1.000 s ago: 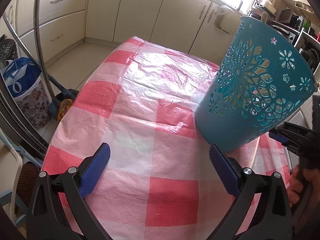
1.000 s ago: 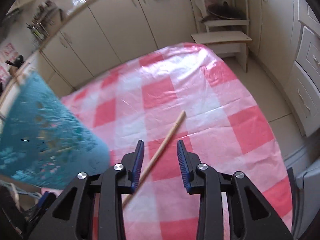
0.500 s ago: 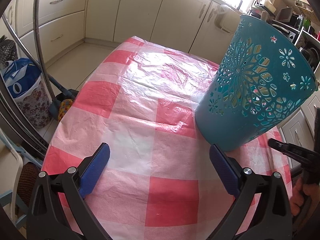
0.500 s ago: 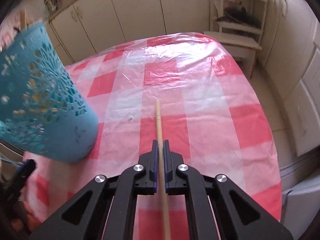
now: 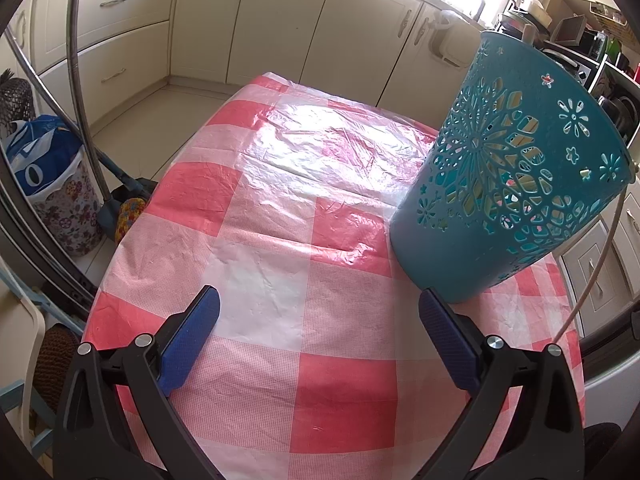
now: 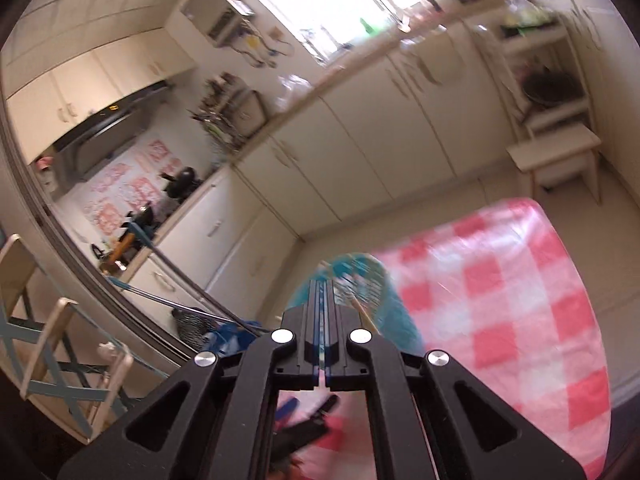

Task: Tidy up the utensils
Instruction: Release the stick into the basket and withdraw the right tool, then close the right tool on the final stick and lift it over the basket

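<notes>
We hold two grippers over a table (image 5: pixel 280 360) under a red-and-white checked cloth. Our left gripper (image 5: pixel 316 344) hangs spread wide and empty above the cloth, its right pad just beside the foot of the bin (image 5: pixel 492 200), a teal plastic bucket with cut-out flowers standing at the table's right side. Through the cut-outs we glimpse pale shapes, probably utensils already inside.

Our right gripper (image 6: pixel 323 300) is raised and aimed down toward the bin's mouth (image 6: pixel 352 280), its jaws squeezed nearly flush. A thin wooden stick (image 6: pixel 362 312) shows just right of the fingers, slanting toward the bin; the view is blurred, so we cannot tell for sure whether the pads clamp it, though a grip on the stick seems likely.

What could go wrong, as we judge it: the stick is long and thin and, if held, held near one end, so it may pivot in the pads and strike the rim instead of dropping in. The bin looks light, flares toward the top and is unsteadied by our left gripper, so a knock on the rim could tip it or slide it toward the table edge. Letting go too early would drop the stick on the cloth or floor.

We can read no brand, label or writing anywhere.
</notes>
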`<state>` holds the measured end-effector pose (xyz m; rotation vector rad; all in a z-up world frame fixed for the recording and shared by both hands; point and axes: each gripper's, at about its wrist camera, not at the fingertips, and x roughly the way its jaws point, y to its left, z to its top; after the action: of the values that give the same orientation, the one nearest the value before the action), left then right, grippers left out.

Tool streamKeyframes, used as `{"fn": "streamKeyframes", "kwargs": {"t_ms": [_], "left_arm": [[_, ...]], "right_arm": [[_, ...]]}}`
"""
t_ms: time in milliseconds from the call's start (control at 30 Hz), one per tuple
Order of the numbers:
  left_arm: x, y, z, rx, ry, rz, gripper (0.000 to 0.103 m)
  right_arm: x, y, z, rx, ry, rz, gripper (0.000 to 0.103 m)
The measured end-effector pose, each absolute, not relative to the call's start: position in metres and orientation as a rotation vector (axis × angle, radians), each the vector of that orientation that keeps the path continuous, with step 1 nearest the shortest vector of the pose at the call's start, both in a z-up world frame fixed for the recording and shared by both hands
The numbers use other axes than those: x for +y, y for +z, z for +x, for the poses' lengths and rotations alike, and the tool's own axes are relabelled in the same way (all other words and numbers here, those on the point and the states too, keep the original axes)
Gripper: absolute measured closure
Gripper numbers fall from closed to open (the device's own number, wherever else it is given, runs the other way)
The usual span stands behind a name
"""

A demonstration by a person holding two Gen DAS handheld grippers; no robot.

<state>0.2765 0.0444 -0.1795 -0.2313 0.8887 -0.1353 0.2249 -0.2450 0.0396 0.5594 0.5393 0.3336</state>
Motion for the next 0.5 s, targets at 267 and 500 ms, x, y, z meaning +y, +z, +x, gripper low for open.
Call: {"fn": "streamKeyframes", "kwargs": {"t_ms": [267,500], "left_arm": [[0.047,-0.179,0.276,0.884,-0.142,-0.245,0.008],[0.047,-0.179,0.276,0.884,-0.140,-0.243,0.008]], "right_arm": [[-0.238,-0.033,0.239,0.785,0.143,0.371,0.046],[-0.236,-0.130,0.284,0.975,0.039,0.192,0.056]]}}
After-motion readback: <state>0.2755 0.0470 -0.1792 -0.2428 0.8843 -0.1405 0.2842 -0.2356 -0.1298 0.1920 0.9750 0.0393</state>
